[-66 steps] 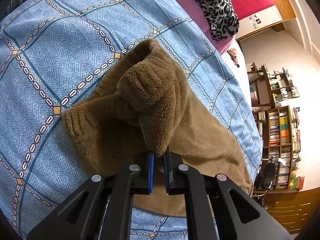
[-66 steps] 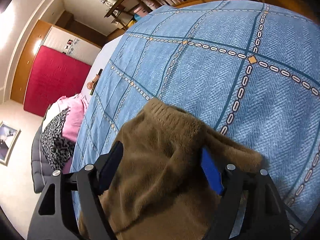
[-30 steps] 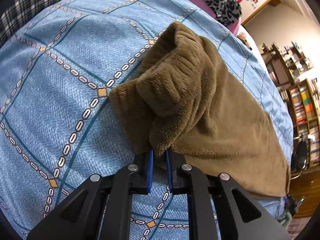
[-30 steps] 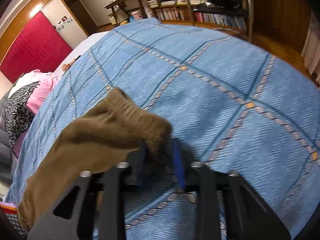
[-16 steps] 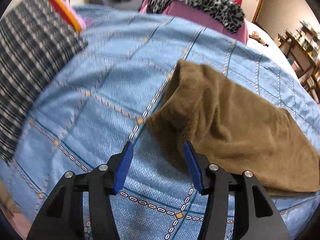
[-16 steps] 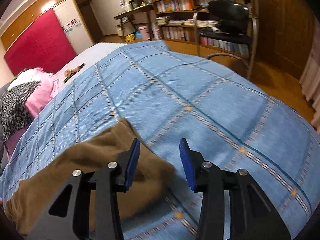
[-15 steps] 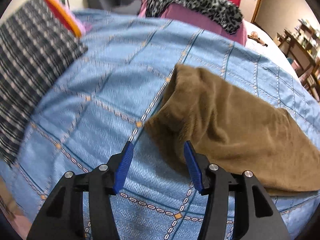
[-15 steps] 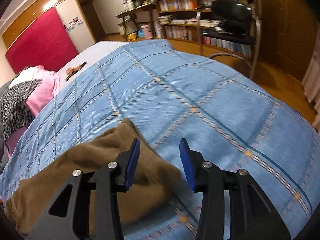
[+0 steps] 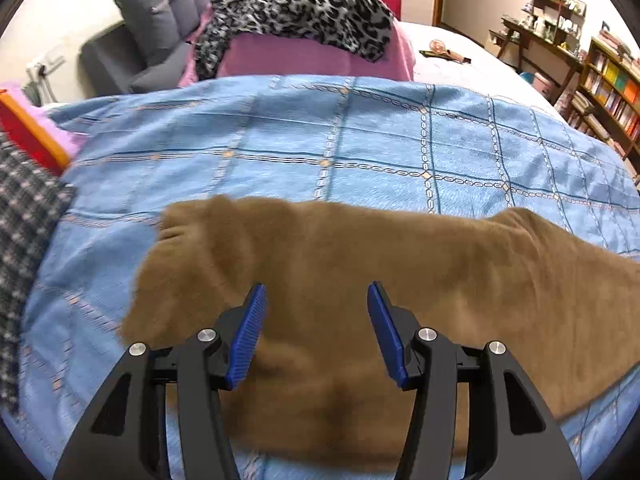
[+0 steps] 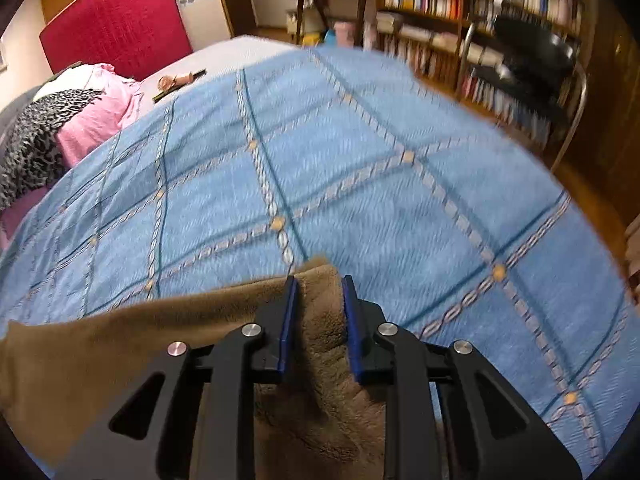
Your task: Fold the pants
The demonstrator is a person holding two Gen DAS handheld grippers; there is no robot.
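The brown fleece pants [image 9: 360, 264] lie folded in a long band across the blue checked bedspread [image 9: 360, 140]. My left gripper [image 9: 314, 312] is open and hovers over the left part of the pants, holding nothing. In the right wrist view the pants [image 10: 120, 344] stretch off to the left. My right gripper [image 10: 316, 304] is open with its jaws fairly close together, astride the raised right end of the pants; the fabric sits loose between the blue pads [image 10: 287, 320].
A pink pillow with a leopard-print cloth [image 9: 296, 4] and a grey headboard [image 9: 152, 40] lie beyond. A plaid garment [image 9: 24, 240] lies at the left. Bookshelves [image 10: 480, 4] and a black chair [image 10: 532, 60] stand past the bed's right edge.
Both grippers let go of the pants and opened about a second ago. Since then both have swung over the laid-out pants, and the right jaws have narrowed around the right end.
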